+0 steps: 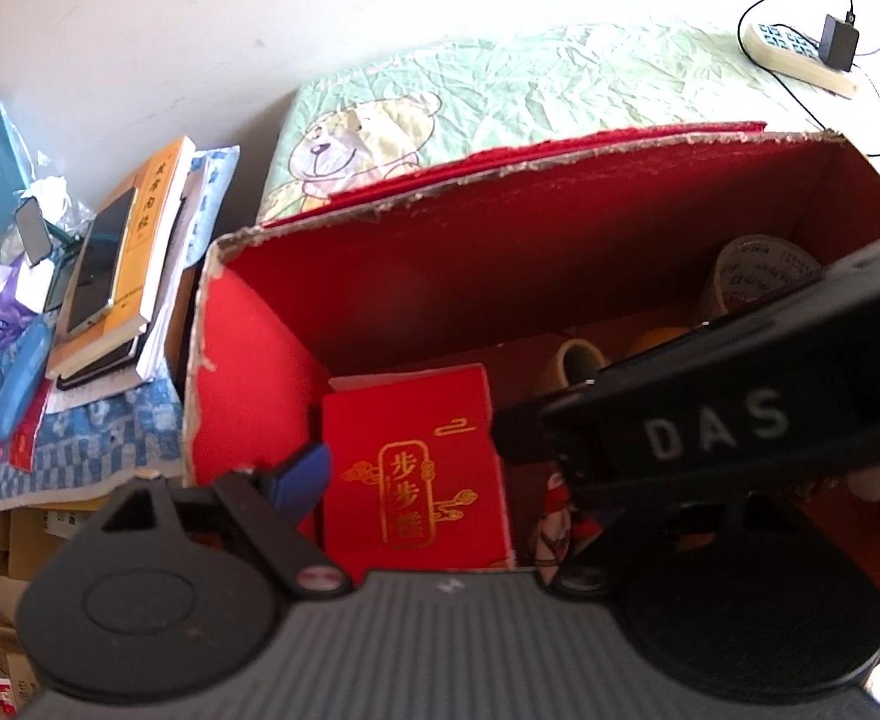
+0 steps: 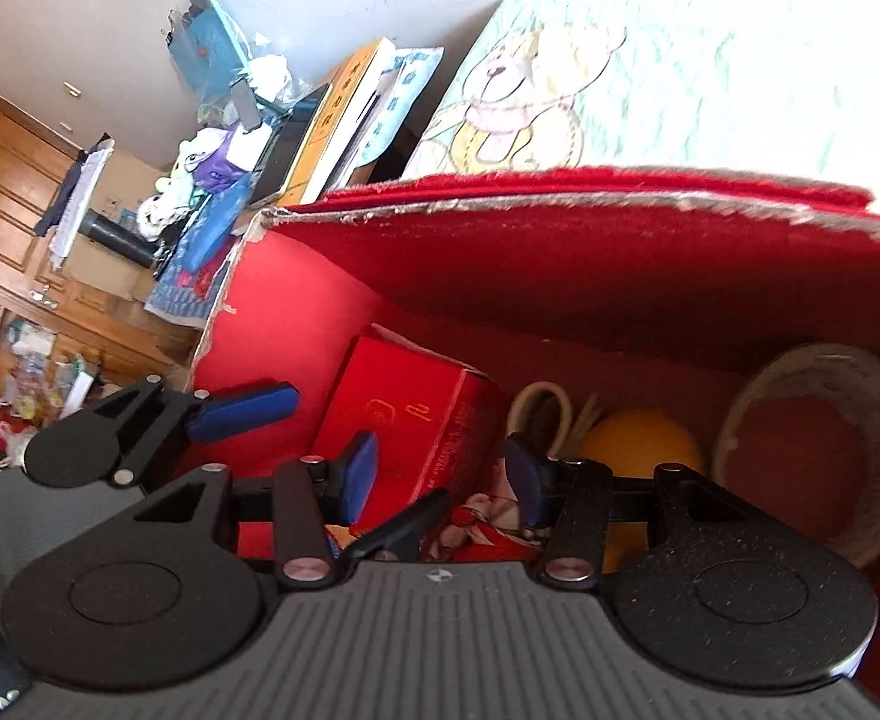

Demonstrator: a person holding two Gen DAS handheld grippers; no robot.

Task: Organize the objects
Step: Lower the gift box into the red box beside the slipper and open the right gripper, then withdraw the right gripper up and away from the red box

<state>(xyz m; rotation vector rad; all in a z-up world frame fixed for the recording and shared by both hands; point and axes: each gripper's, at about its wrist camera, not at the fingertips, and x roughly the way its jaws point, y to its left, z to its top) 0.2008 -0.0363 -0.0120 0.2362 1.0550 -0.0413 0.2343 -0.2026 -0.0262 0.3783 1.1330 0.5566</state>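
Two claws hang over one open red cardboard box (image 2: 560,276) that sits on a bed with a green bear-print cover (image 1: 500,84), both tilted down into it.

The left claw (image 1: 416,480) stands released: its jaws are spread wide on either side of a small red packet with gold lettering (image 1: 416,468), and nothing presses against the blue pad on the finger that shows. That packet leans against the box's left wall, likely stood on edge to leave floor room for the rest.

The right claw (image 2: 446,480) is part-way open over a crumpled red and white cloth item (image 2: 482,525) at the bottom of the box. The blue pads sit on either side of it, but whether they pinch it I cannot tell.

Further along the box floor lie a yellow ball-like thing (image 2: 644,438), a small roll (image 1: 578,360) and a large tape roll (image 2: 812,450) propped against the right end.

Outside, a stack of books with a phone on top (image 1: 122,264) crowds a table beside the bed, and a power strip (image 1: 800,54) rests on the cover.

Judging by this, the sorting is well along and the box is already filling.
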